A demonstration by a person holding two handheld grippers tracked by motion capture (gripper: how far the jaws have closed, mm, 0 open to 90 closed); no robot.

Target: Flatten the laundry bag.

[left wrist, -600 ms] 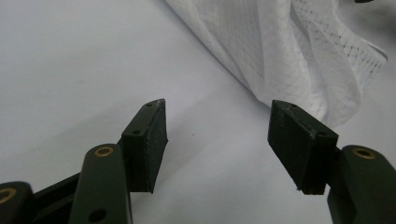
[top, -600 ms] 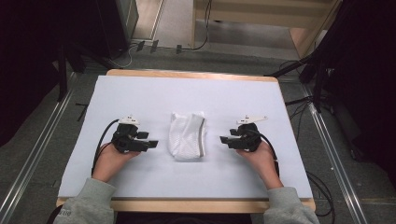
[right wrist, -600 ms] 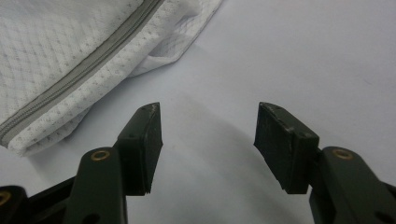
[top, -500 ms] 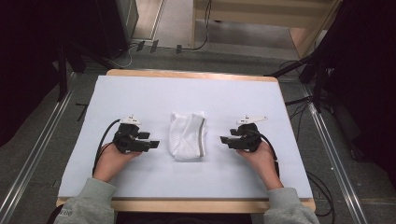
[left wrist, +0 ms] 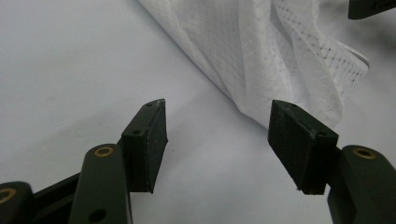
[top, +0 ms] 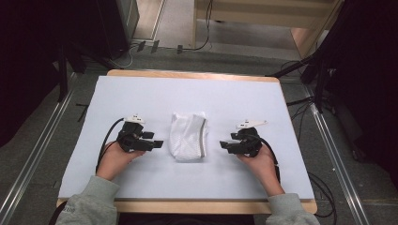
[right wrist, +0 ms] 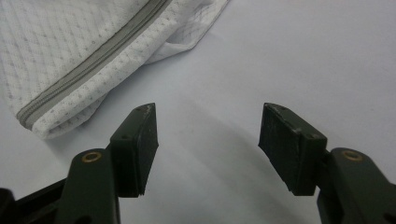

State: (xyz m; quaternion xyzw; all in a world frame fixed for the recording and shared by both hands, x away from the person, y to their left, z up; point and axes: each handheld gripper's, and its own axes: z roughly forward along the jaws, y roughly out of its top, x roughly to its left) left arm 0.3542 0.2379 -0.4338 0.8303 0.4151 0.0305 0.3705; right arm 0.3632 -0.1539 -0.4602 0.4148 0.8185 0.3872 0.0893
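High view: mesh bag [top: 188, 136] at mid-frame, long axis up-down.
Left gripper [top: 158, 143] nearer than right gripper [top: 224, 145]; both gaped wide, empty.

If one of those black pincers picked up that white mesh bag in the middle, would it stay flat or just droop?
It would probably droop: the white mesh bag lies crumpled in soft folds, so the fabric looks limp. It seems light, since the mesh is thin and see-through at its edge. The grey zipper along one side is likely the stiffest part, so a pinch there may hold best.
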